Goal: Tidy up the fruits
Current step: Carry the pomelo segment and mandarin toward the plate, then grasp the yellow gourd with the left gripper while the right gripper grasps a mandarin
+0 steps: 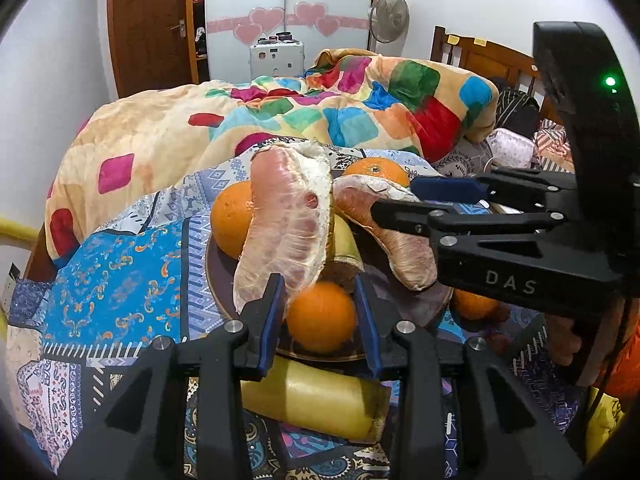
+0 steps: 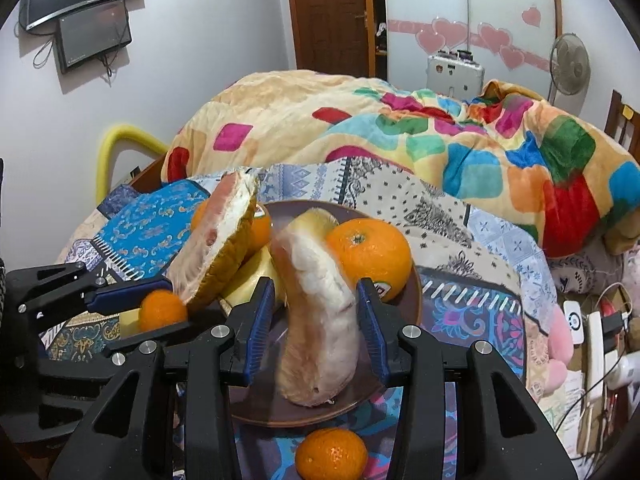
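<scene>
Your left gripper [image 1: 320, 312] is spread wide around a small orange [image 1: 321, 317] at the plate's [image 1: 218, 280] near rim; the pads look clear of it, no grip. Your right gripper [image 2: 316, 320] is also wide open, straddling a peeled pomelo wedge [image 2: 320, 332] on the plate; contact unclear. That wedge's long axis runs near-to-far, curving up and away from you. A second wedge [image 1: 286, 224] leans tilted against an orange. One orange [image 2: 331, 454] sits off the plate on the patterned cloth [image 1: 120, 280].
</scene>
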### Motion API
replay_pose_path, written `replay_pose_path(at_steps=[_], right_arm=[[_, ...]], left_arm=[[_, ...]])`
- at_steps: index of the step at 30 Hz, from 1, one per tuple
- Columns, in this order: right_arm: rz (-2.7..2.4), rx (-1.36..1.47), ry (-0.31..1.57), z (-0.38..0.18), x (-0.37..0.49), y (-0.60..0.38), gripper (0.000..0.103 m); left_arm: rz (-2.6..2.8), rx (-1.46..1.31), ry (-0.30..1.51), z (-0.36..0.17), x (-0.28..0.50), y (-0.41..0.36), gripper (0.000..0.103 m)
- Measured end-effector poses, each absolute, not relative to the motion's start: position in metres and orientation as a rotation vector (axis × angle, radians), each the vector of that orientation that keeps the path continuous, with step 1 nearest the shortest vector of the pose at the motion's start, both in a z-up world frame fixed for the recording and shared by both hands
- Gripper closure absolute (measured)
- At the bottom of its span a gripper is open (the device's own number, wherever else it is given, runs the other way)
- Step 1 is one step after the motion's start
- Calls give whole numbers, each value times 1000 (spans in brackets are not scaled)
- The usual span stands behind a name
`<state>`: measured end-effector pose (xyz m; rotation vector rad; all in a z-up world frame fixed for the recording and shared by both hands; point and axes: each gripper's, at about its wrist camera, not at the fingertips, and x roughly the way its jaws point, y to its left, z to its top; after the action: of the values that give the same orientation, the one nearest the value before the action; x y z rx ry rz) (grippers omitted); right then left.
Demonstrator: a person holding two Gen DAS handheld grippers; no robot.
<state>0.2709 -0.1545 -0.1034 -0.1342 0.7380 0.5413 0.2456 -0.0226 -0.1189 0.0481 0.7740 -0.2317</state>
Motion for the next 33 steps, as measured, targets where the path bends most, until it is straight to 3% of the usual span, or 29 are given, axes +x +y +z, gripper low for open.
replay_pose_path(at_steps=[8, 14, 16, 19, 33], right_arm=[[545, -152, 709, -96, 261, -156, 60], [544, -139, 706, -91, 248, -167, 60], [537, -140, 702, -90, 242, -172, 59], [533, -137, 699, -87, 233, -181, 57], [511, -176, 720, -103, 203, -208, 55]], left_arm=[[-210, 29, 753, -111, 241, -14, 56], [-188, 39, 738, -100, 226, -13, 37], [-176, 39, 743, -99, 220, -14, 24], [-162, 38, 745, -99, 214, -17, 12], [-39, 68, 843, -133, 216, -34, 8]])
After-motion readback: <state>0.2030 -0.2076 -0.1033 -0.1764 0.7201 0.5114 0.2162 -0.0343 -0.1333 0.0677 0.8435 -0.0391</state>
